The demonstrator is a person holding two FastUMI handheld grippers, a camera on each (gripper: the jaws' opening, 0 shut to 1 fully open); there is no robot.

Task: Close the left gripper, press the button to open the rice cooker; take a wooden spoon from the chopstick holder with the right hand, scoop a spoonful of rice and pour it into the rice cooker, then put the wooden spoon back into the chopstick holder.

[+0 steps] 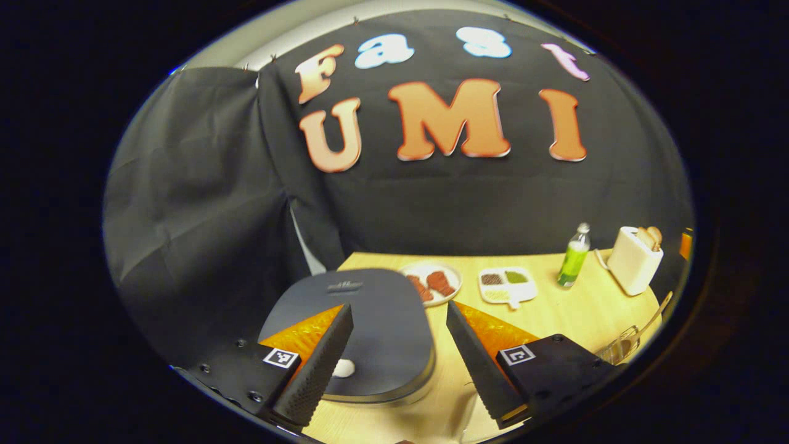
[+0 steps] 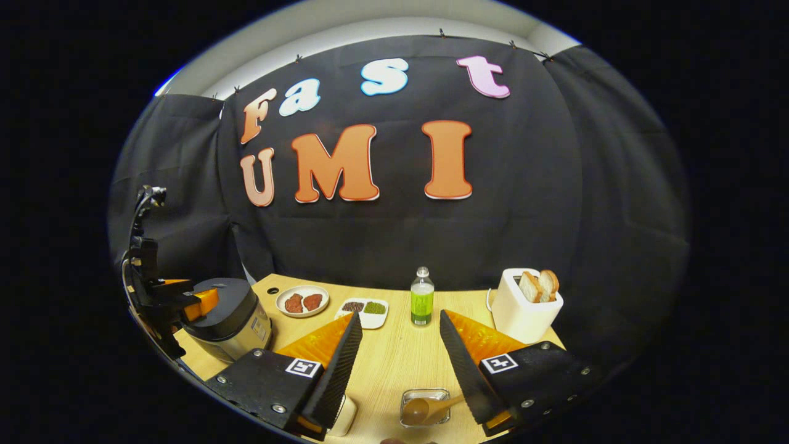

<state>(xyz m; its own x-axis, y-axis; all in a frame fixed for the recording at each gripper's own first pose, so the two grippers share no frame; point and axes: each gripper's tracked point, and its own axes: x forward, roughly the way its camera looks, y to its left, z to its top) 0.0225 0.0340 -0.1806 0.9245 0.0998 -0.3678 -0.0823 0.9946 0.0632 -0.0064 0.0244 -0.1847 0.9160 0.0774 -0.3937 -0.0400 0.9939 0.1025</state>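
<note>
Left tongs (image 1: 399,345) wide open, empty, above the closed cooker (image 1: 363,320); lid button (image 1: 343,368) sits beside its own left finger. Risk: pressing with the fingers this far apart could straddle the button or skid off the lid. Right tongs (image 2: 394,351) also spread and empty over the worktop (image 2: 394,364). Glass holder (image 2: 425,407) below them carries the spoon (image 2: 422,410). Divided dish (image 2: 365,311) holds grains, plate (image 2: 302,301) reddish pieces, toaster (image 2: 523,308) bread, bottle (image 2: 422,302) green liquid.
</note>
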